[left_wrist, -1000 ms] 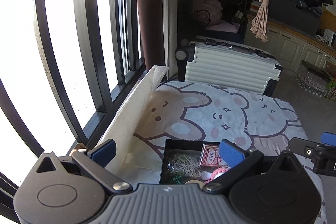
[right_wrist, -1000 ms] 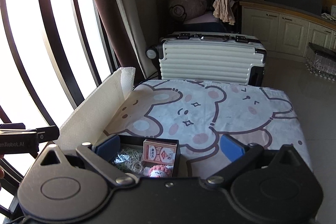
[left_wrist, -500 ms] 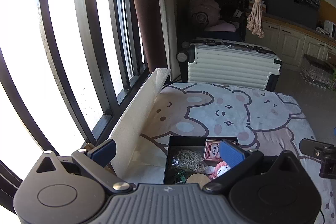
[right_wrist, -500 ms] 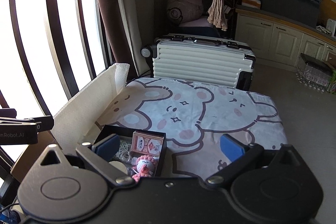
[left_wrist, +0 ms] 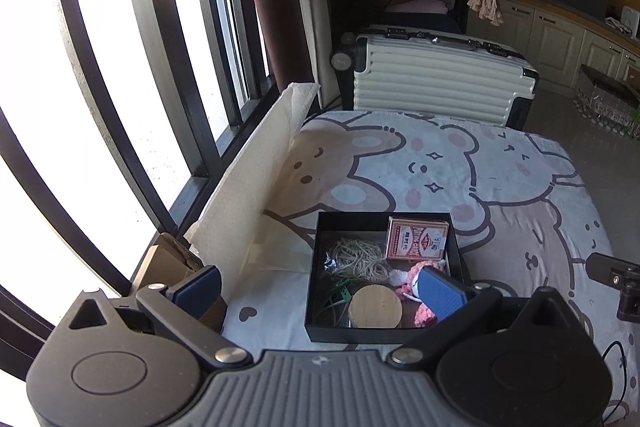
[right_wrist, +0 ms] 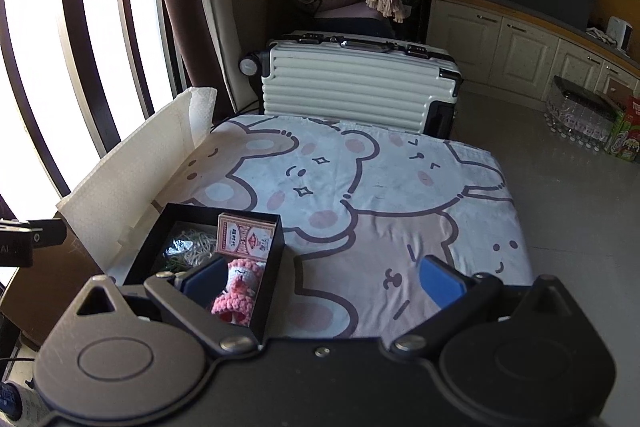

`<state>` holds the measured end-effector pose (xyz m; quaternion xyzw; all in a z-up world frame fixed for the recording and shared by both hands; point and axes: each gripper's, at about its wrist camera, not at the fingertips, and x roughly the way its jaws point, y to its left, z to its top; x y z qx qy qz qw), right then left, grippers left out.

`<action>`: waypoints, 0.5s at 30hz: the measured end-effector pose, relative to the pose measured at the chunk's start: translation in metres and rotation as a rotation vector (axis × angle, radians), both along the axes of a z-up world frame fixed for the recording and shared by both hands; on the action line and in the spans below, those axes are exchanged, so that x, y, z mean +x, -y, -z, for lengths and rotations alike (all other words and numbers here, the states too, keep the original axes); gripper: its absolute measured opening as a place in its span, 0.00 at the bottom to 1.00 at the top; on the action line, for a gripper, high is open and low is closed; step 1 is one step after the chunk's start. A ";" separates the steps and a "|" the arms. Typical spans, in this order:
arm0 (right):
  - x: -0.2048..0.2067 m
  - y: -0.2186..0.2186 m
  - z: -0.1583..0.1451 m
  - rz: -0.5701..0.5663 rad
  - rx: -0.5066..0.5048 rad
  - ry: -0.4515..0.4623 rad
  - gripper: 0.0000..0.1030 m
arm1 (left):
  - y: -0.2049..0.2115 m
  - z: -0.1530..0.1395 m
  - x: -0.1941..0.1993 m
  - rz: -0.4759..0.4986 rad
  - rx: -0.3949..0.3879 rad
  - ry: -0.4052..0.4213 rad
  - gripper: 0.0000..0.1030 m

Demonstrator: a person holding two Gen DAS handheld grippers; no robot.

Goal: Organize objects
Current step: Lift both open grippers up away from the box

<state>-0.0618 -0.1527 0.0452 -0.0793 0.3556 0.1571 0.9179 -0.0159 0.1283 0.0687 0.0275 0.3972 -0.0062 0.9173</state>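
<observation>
A black open box (left_wrist: 316,267) sits on the bear-print cloth near its front left. It holds a red card pack (left_wrist: 416,239), a tangle of rubber bands (left_wrist: 360,259), a round wooden lid (left_wrist: 375,307), a pink crochet doll (left_wrist: 412,279) and green clips (left_wrist: 340,293). My left gripper (left_wrist: 320,287) is open and empty, held above the box's near edge. My right gripper (right_wrist: 324,277) is open and empty, above the cloth just right of the box (right_wrist: 276,259). The card pack (right_wrist: 246,237) and doll (right_wrist: 238,287) show there too.
The table's bear-print cloth (left_wrist: 460,167) stretches behind the box. A white paper wall (left_wrist: 248,187) stands along the left edge by the barred window. A white suitcase (left_wrist: 436,79) stands behind the table. A cardboard box (left_wrist: 164,267) is at the near left.
Both grippers have pulled back and risen, so more of the box and its contents shows. Both stay open and empty.
</observation>
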 end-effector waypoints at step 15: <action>0.009 -0.016 0.014 -0.016 -0.026 -0.062 1.00 | 0.015 0.029 0.010 0.070 0.108 -0.073 1.00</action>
